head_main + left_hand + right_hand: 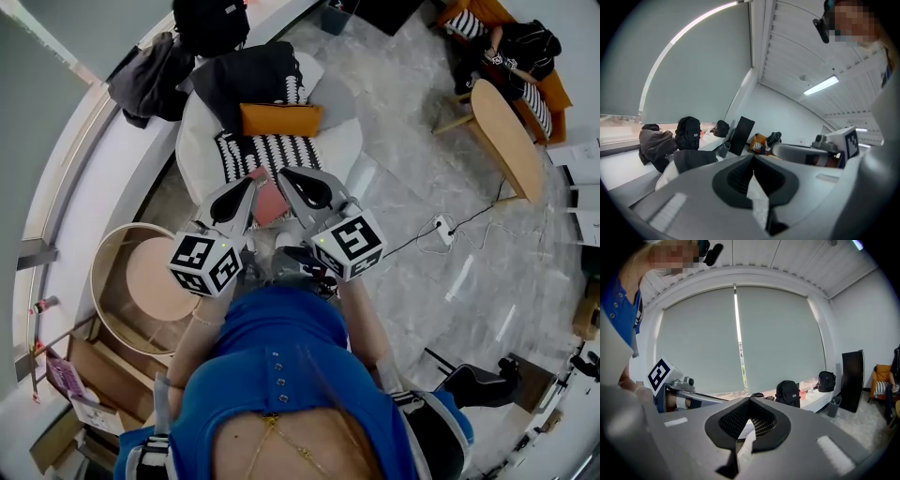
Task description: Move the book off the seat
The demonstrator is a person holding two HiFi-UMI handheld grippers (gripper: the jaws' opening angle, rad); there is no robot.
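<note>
A reddish book lies at the front of the white round seat, just below a striped cushion and an orange pillow. Both grippers are held side by side above the front of the seat, pointing at it. The left gripper is shut with nothing in it, its tip at the book's left edge. The right gripper is also shut and empty, its tip over the book's top right. The left gripper view shows shut jaws in front of the room, and the right gripper view shows shut jaws before a window blind.
A black jacket drapes over the seat's back. A round wooden side table stands left of the seat, cardboard boxes below it. A power strip with cable lies on the marble floor. A wooden table stands at right.
</note>
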